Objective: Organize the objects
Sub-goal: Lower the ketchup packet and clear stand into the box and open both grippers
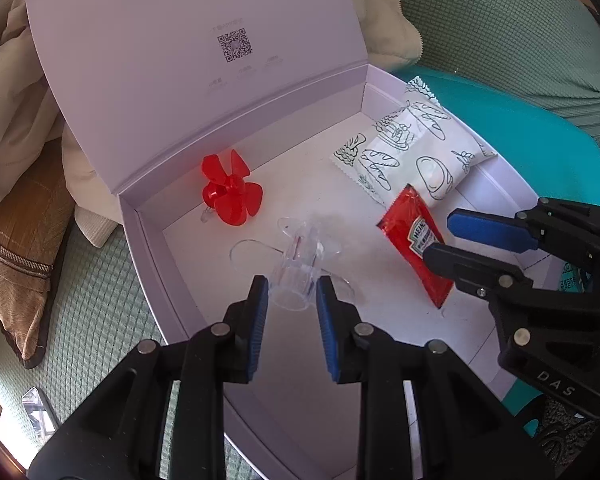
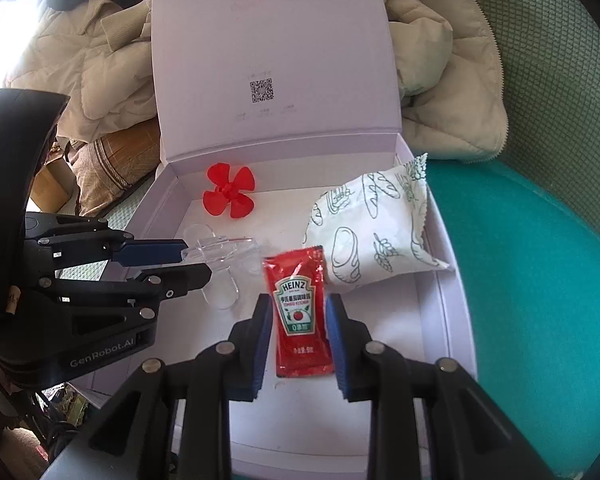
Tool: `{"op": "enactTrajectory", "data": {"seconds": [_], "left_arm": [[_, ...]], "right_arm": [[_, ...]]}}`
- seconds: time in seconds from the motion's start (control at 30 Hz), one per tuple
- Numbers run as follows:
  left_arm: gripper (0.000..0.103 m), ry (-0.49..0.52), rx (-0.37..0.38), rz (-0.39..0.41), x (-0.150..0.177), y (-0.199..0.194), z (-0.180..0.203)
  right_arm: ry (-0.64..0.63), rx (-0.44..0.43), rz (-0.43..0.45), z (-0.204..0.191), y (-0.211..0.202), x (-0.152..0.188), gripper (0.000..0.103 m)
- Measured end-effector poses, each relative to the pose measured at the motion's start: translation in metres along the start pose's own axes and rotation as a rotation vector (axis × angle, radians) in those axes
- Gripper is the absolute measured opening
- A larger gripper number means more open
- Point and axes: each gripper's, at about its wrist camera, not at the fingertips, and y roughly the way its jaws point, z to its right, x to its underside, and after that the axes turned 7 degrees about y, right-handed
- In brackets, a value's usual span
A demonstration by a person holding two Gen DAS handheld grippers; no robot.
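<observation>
An open white box holds a red propeller, a white snack pouch printed with bread drawings, and the two held items. My left gripper is shut on the hub of a clear plastic propeller, low over the box floor. To its right, my right gripper is shut on a red Heinz ketchup packet, pads against its long edges, its lower end near the floor.
The box lid stands upright behind the box. A beige quilted jacket lies behind it, a brown pillow to the left. The box rests on a teal cushion over a green textured cover.
</observation>
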Motion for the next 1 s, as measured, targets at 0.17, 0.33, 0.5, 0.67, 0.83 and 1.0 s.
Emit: {"op": "enactTrajectory", "data": {"seconds": [0.17,0.33,0.5,0.67,0.83,1.0], "left_arm": [[0.023,-0.002,-0.003,0.017,0.001,-0.002,0.001],[0.024,-0.009,0.011,0.047,0.003,-0.017,-0.001],[0.025,-0.022,0.019,0.085,0.008,-0.041,-0.007],[0.028,-0.053,0.023,0.122,0.011,-0.068,-0.017],[0.031,-0.053,0.005,0.162,0.017,-0.098,-0.026],[0.041,-0.069,-0.009,0.206,0.019,-0.126,-0.031]], "right_arm": [[0.006,0.028,-0.01,0.002,0.002,0.0,0.032],[0.01,0.053,0.018,0.0,-0.009,-0.003,0.037],[-0.022,0.137,0.061,-0.012,-0.029,-0.003,0.051],[0.02,0.128,0.101,-0.022,-0.052,-0.011,0.056],[0.032,0.139,0.126,-0.034,-0.076,-0.016,0.056],[0.028,0.139,0.137,-0.047,-0.101,-0.018,0.061]]}}
